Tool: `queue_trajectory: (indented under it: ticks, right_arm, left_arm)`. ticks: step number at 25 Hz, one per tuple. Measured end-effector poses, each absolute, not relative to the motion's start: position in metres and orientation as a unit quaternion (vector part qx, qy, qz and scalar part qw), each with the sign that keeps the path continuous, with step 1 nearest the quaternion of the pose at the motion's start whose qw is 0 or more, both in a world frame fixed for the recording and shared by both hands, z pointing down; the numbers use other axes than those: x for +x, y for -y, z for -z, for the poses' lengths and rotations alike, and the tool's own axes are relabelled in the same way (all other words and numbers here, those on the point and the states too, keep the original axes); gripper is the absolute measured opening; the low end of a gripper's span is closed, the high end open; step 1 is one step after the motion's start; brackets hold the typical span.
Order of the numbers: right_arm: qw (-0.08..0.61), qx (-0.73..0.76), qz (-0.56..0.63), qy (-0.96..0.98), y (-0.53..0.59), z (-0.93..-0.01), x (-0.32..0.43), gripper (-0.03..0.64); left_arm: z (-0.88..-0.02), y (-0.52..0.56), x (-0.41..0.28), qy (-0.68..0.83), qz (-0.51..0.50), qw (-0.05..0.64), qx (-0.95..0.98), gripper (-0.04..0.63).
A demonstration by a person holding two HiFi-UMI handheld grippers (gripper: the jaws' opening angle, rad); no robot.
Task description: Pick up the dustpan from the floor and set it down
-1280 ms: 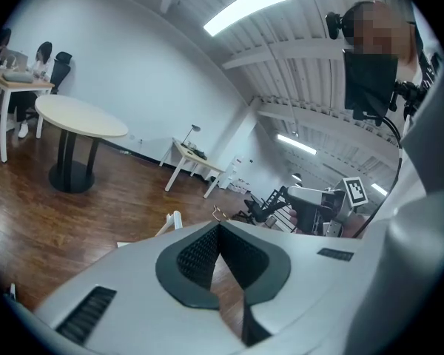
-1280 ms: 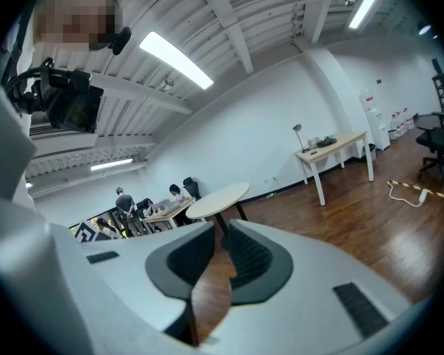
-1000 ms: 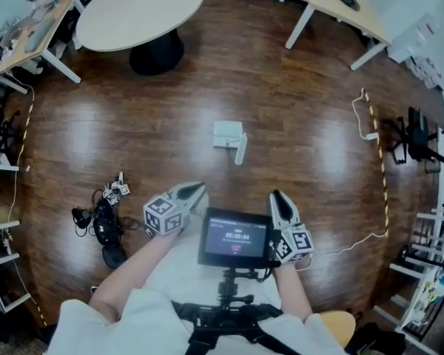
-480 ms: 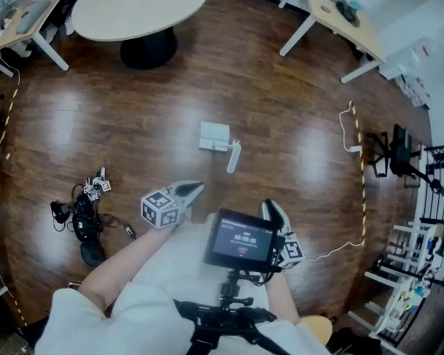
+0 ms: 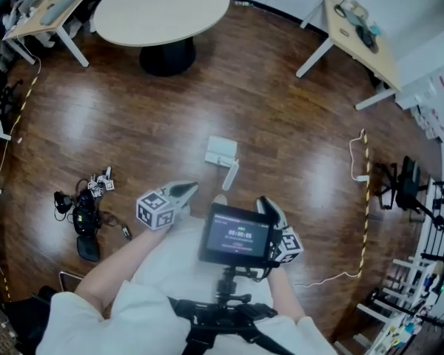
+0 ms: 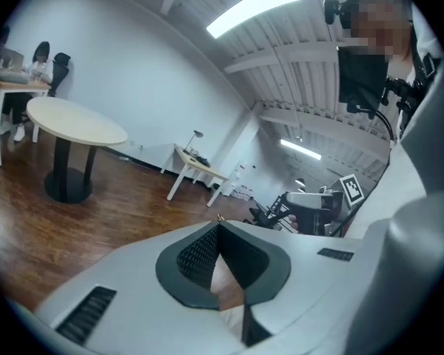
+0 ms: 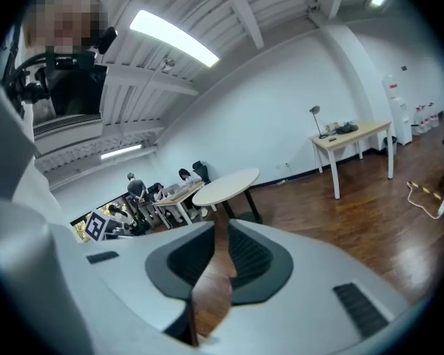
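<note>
At the far left a cluttered counter (image 5: 55,6) stands by the wall, and below it a tangle of black gear and cables (image 5: 81,213) lies on the dark wooden floor (image 5: 296,117). A round pale counter (image 5: 163,6) on a black pedestal stands further in. The left gripper (image 5: 186,191) is held low in front of the person, pointing ahead and slightly down; in the left gripper view its jaws meet at the tips with nothing between them. Just ahead of both grippers, and between their lines, the white dustpan (image 5: 220,152) lies flat on the floor, its handle pointing back toward the person; neither gripper touches it. A small screen (image 5: 234,235) on the chest rig sits between the two hands. The right gripper (image 5: 265,205) shows just beside that screen, partly hidden by it, and in the right gripper view its jaws are closed together and empty. Further right stand a light counter (image 5: 359,32) with a lamp, a loose white cable (image 5: 357,161), a line of striped tape (image 5: 367,198) and a black chair (image 5: 403,191)
</note>
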State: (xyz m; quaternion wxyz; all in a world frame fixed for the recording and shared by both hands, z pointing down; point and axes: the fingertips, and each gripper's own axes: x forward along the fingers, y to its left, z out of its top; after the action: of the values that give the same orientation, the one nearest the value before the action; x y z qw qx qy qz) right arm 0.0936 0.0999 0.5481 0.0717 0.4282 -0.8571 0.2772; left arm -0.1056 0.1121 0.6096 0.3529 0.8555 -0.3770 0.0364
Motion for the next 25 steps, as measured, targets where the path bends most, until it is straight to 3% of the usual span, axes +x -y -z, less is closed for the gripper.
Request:
queue_trajectory:
  ticks: [9,25]
  right_arm:
    - [0.082,0.371,-0.288,0.879,-0.047,-0.559,0.117,0.071]
    - [0.107,0.334,-0.257,0.901,-0.008,-0.56,0.153,0.071]
  left_arm:
    - [-0.595,-0.08,-0.055,0.413,-0.052,0.344,0.841,-0.006]
    - [-0.6,-0.037,-0.028,0.473,-0.046,0.331,0.815,-0.005]
